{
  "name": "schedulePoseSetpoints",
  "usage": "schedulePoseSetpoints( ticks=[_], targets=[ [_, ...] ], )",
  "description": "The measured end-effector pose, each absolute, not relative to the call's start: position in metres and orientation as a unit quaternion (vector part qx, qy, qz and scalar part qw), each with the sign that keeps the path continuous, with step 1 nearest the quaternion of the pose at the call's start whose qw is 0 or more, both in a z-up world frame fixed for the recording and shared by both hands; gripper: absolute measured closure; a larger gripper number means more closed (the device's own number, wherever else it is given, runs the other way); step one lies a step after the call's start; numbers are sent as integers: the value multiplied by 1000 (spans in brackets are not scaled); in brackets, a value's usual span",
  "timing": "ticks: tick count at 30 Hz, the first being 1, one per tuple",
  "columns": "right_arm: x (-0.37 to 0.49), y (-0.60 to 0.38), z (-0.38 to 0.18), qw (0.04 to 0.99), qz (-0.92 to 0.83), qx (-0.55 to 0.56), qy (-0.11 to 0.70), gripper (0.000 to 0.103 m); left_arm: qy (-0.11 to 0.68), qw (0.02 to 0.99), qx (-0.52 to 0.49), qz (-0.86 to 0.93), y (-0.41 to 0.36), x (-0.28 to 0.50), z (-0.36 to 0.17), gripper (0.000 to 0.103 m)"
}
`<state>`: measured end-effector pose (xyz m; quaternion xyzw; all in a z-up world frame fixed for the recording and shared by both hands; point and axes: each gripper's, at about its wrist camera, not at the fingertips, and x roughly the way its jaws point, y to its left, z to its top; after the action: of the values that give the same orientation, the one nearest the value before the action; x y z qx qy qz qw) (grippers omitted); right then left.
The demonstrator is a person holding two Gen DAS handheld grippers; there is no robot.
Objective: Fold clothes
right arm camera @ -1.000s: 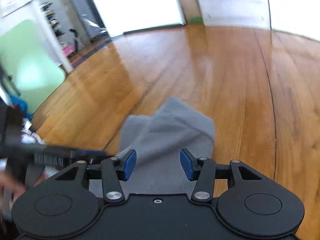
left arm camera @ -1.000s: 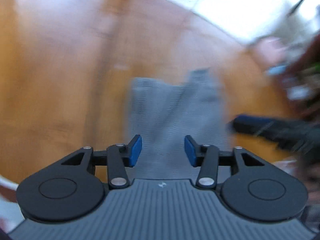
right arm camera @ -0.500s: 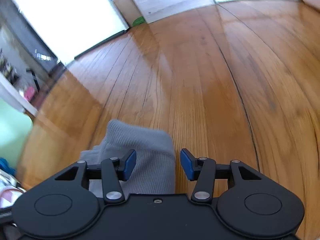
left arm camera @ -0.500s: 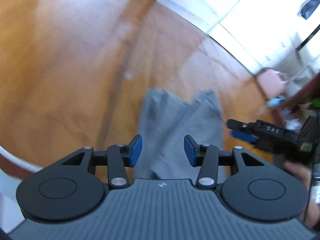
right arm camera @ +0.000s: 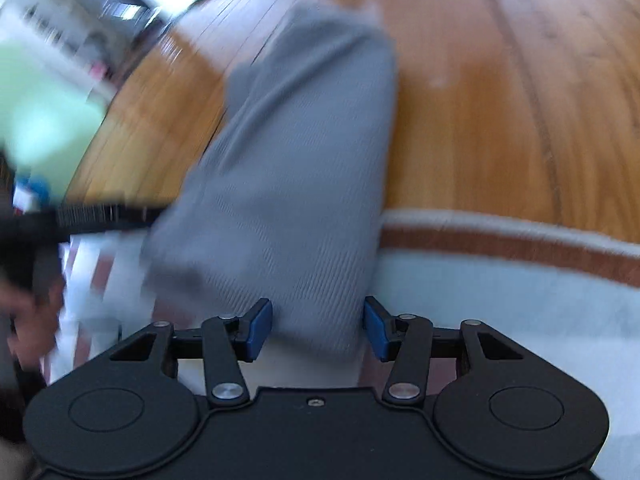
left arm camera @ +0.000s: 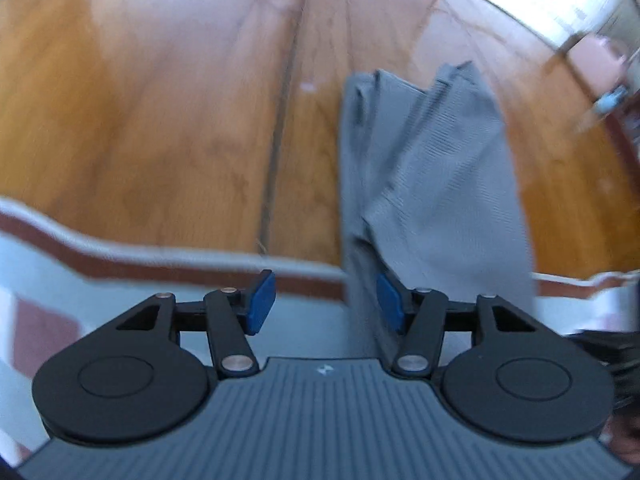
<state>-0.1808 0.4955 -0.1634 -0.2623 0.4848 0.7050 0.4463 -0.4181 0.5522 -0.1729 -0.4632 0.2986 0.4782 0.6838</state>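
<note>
A grey ribbed garment (left arm camera: 432,184) lies lengthwise over the wooden floor, its near end on a pale rug (left arm camera: 120,280). My left gripper (left arm camera: 325,306) hovers at the garment's near left edge. Its jaws are opening, and the cloth's edge runs close by the right pad (left arm camera: 390,304) without being pinched. In the right wrist view the same garment (right arm camera: 288,168) fills the middle, blurred. My right gripper (right arm camera: 318,328) straddles its near end with jaws opening, a small gap showing at each pad.
The rug (right arm camera: 500,280) has a white edge and a brown border stripe, and wooden floor (left arm camera: 140,100) lies beyond it. The other gripper (right arm camera: 80,216) and a hand (right arm camera: 28,320) show blurred at the left of the right wrist view. Furniture clutters the far room edges.
Both views have pulled back and down, so the rug's border now shows. The garment looks nearer and longer. Both pairs of jaws stand wider than before.
</note>
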Motion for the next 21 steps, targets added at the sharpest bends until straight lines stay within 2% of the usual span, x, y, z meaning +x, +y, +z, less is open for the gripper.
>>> schedulePoseSetpoints(
  ticks=[4, 8, 13, 16, 18, 21],
  targets=[
    [-185, 485, -163, 428, 716, -283, 473, 42, 318, 682, -468, 463, 543, -407, -179, 43],
    [-181, 498, -161, 417, 711, -257, 505, 42, 336, 666, -478, 464, 543, -410, -183, 42],
    [-161, 496, -168, 407, 694, -203, 558, 41, 298, 661, -523, 449, 544, -432, -183, 42],
    [-147, 493, -171, 399, 686, -158, 588, 39, 241, 700, -524, 421, 550, -433, -177, 42],
    [-141, 496, -173, 399, 677, -129, 605, 37, 210, 719, -523, 407, 556, -426, -176, 36],
    [-141, 503, -176, 407, 668, -117, 612, 37, 221, 723, -515, 403, 561, -408, -181, 34]
  ],
)
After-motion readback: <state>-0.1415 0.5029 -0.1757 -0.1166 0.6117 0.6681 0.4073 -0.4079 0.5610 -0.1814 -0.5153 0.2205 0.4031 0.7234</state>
